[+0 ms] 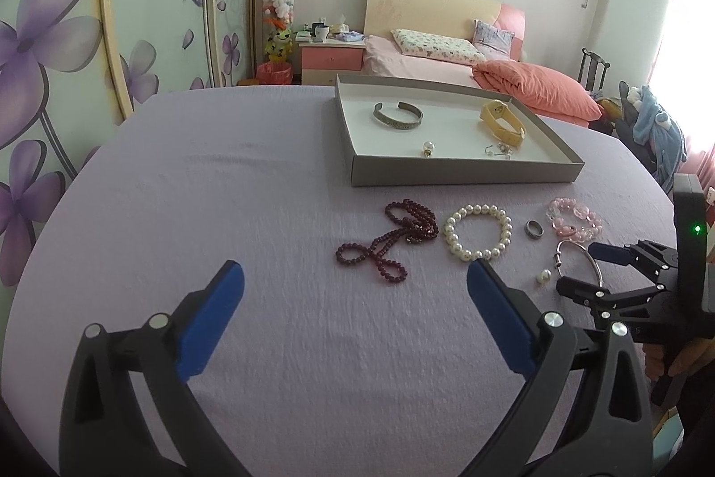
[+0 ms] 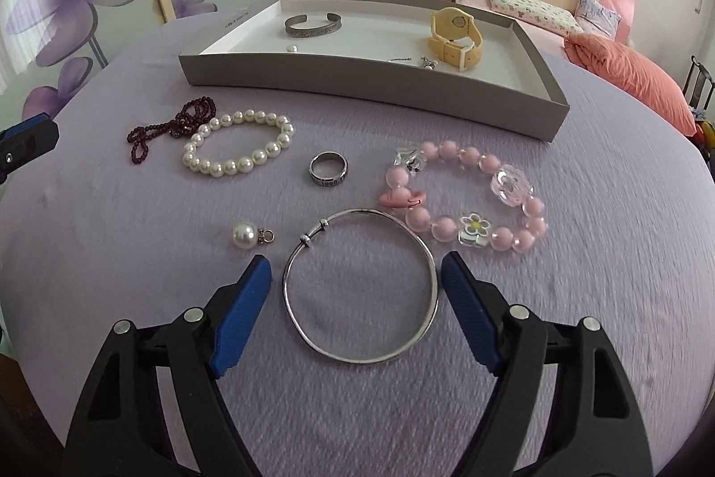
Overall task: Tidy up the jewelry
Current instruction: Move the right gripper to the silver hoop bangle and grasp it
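A grey shallow box (image 1: 464, 172) (image 2: 357, 92) holds a metal cuff (image 1: 397, 116), a yellow watch (image 1: 502, 121), a pearl earring (image 1: 427, 149) and small earrings. On the purple cloth lie dark red beads (image 1: 389, 238), a white pearl bracelet (image 1: 478, 232), a steel ring (image 2: 328, 169), a pink bead bracelet (image 2: 469, 200), a loose pearl (image 2: 246, 235) and a thin silver bangle (image 2: 362, 284). My right gripper (image 2: 355, 267) is open, with its fingers on either side of the bangle. My left gripper (image 1: 355, 271) is open and empty, in front of the red beads.
The table is round with a purple cloth (image 1: 223, 173). Behind it are a pink bed (image 1: 469, 61), a nightstand (image 1: 330, 61) and a wardrobe with purple flowers (image 1: 53, 52). The right gripper shows at the right of the left wrist view (image 1: 625, 271).
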Available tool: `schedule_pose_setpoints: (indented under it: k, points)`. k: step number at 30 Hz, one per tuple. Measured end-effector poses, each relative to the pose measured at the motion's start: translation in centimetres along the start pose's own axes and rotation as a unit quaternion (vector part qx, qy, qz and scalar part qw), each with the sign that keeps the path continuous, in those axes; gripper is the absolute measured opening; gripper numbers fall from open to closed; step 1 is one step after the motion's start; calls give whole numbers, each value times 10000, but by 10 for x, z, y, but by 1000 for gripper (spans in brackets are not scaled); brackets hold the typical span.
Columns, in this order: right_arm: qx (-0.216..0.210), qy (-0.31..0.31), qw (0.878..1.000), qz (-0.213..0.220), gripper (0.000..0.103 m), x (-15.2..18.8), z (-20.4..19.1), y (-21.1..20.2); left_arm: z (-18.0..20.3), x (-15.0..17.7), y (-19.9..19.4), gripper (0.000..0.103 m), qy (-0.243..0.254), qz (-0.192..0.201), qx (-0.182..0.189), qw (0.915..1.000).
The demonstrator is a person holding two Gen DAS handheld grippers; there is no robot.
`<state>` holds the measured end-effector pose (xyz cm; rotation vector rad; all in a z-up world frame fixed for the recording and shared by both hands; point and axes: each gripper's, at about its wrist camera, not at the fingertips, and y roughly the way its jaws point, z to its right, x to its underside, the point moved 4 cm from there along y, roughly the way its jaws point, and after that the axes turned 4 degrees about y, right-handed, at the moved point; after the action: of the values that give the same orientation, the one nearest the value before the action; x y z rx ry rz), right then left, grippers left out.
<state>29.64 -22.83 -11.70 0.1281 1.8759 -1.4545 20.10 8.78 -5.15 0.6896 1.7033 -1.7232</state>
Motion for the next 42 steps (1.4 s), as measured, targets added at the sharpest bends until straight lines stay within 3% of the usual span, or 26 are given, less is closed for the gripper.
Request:
schedule_pose_setpoints:
  k: [9, 11, 27, 39, 42]
  points:
    - [-13, -23, 10000, 66, 80, 1, -1, -1, 2, 2, 4, 100, -15, -43, 21, 10000]
    - [-4, -19, 10000, 93, 72, 0, -1, -2, 3, 3, 6, 100, -10, -54, 17, 10000]
    - [68, 121, 9999, 62, 70, 8, 12, -11, 9, 5, 12, 100, 131, -161, -39, 9998]
    - [-75, 452, 9982, 396, 70, 4, 35, -40, 24, 2, 33, 99, 634, -372, -597, 9955]
    - [-87, 523, 9976, 442, 71, 2, 41, -43, 28, 0, 43, 90, 693, -502, -678, 9940]
